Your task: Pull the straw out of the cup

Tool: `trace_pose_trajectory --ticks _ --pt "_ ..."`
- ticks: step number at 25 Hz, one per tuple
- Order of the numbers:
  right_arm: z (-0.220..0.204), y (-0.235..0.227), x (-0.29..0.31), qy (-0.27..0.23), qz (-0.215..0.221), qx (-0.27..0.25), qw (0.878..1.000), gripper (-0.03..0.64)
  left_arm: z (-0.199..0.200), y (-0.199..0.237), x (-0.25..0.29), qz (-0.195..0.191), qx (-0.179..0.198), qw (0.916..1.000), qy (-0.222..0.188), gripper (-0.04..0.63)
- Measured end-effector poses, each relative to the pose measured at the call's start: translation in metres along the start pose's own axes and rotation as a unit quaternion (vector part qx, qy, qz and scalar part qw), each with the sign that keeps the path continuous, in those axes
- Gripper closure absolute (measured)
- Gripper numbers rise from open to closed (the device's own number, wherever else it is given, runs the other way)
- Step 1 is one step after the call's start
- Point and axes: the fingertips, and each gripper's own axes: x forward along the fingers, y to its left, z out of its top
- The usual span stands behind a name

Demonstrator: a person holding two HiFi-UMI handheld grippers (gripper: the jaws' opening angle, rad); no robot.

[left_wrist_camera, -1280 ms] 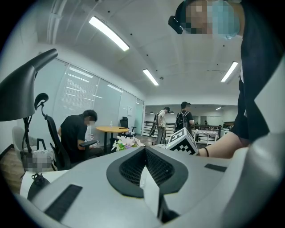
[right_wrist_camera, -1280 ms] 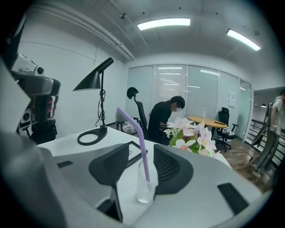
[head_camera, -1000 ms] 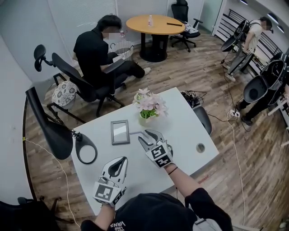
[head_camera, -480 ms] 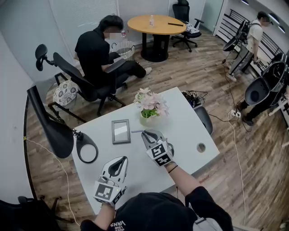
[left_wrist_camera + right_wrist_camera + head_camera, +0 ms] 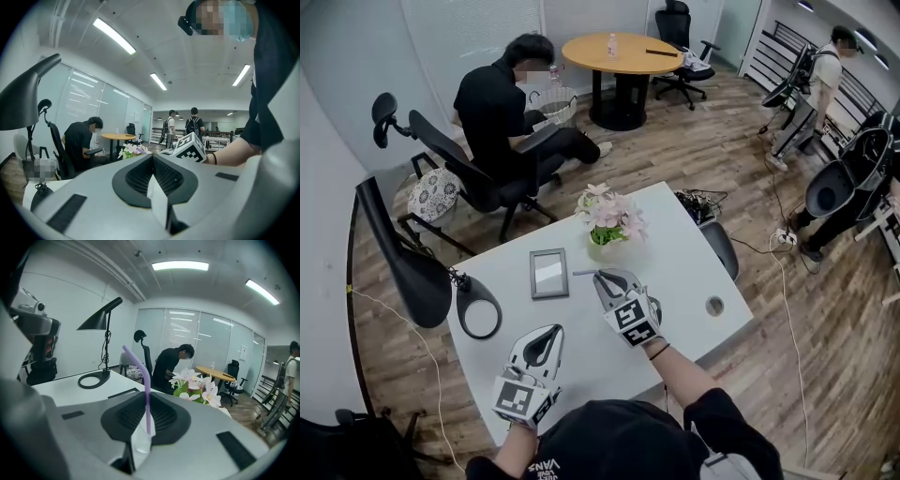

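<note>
- Clamping onto the purple straw is where the right tool is at. Its jaws have just been closing and they sit narrow, pads pressing the straw from both sides.
- In the right gripper view the straw runs pretty much upright through the jaws, with its bent top leaning off to the left.
- In the head view only the straw's end pokes out left of the tool tips, over the white bench.
- The cup? Can't spot it in any view. My guess is it's tucked under the tool.
- So I'd reckon the pull wants to go along the straw's length, up and out, not sideways.
- The left tool is closed on nothing and sits well apart, nearer the person. The right hand is clearly the one for this.
</note>
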Motion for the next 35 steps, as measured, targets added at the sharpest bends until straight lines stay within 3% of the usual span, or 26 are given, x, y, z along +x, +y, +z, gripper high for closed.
trace_pose_trajectory --ticks 24,35 --pt "0.071 0.008 -0.139 -0.127 -0.062 0.051 0.989 0.575 0.010 -0.035 -0.018 -0.040 0.017 0.9989 -0.015 0.584" --pt "0.075 0.023 -0.195 -0.133 -0.082 0.064 0.986 0.575 0.014 -0.052 -0.024 -0.068 0.016 0.9973 -0.023 0.584"
